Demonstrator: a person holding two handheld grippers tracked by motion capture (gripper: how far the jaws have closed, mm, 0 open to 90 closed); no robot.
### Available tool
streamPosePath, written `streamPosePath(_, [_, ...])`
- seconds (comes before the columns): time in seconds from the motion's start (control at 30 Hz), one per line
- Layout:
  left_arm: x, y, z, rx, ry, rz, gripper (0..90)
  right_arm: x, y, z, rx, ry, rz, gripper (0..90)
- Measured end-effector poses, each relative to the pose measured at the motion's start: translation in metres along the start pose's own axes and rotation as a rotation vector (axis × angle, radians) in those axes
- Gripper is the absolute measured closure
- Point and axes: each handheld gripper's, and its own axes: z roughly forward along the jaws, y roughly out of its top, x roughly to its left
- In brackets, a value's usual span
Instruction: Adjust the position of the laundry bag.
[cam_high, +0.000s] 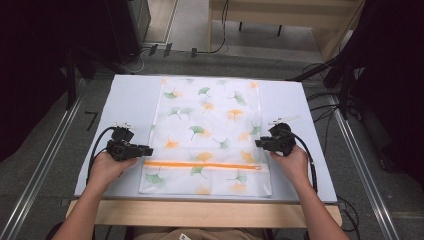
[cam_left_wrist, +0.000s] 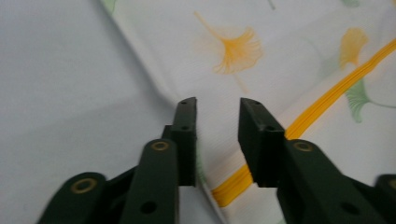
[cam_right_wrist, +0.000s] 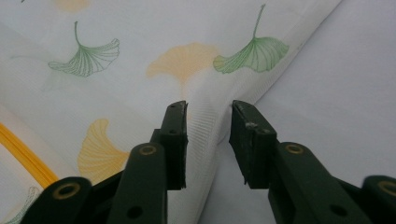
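Observation:
A white mesh bag (cam_high: 207, 130) printed with green and orange ginkgo leaves lies flat on the pale table (cam_high: 130, 100). An orange zipper (cam_high: 202, 164) runs across it near the front. My left gripper (cam_high: 149, 150) sits at the bag's left edge, level with the zipper. In the left gripper view its jaws (cam_left_wrist: 218, 105) stand apart over the bag's raised edge fold (cam_left_wrist: 163, 95) and the zipper (cam_left_wrist: 327, 105). My right gripper (cam_high: 259, 143) is at the right edge. Its jaws (cam_right_wrist: 208, 107) are open astride the bag's hem (cam_right_wrist: 210, 126), and the pads do not press on it.
A wooden strip (cam_high: 210, 212) borders the table's front. Metal rails (cam_high: 45, 160) run along the floor on both sides. Cables (cam_high: 325, 107) lie past the right edge and behind the table, and a wooden bench (cam_high: 280, 15) stands at the back.

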Motion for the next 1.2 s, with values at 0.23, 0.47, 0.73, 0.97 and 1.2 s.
streamPosePath(0.23, [-0.011,0.004,-0.005,-0.027,0.013,0.04,46.6,0.004,-0.005,-0.017,-0.04,0.002,0.0,58.5])
streamPosePath(0.47, [-0.019,0.009,-0.001,-0.038,-0.003,0.061,42.2,0.009,-0.018,-0.03,-0.055,0.015,0.012,58.3])
streamPosePath(0.73, [-0.032,0.018,0.007,-0.028,-0.033,0.118,40.9,0.012,-0.035,-0.04,-0.077,0.028,-0.007,57.1])
streamPosePath(0.97, [-0.041,0.024,0.011,-0.035,-0.061,0.142,39.9,0.013,-0.041,-0.043,-0.069,0.022,0.004,56.3])
streamPosePath(1.2, [-0.053,0.031,0.02,-0.031,-0.086,0.174,38.1,0.019,-0.052,-0.051,-0.066,0.017,0.002,55.4])
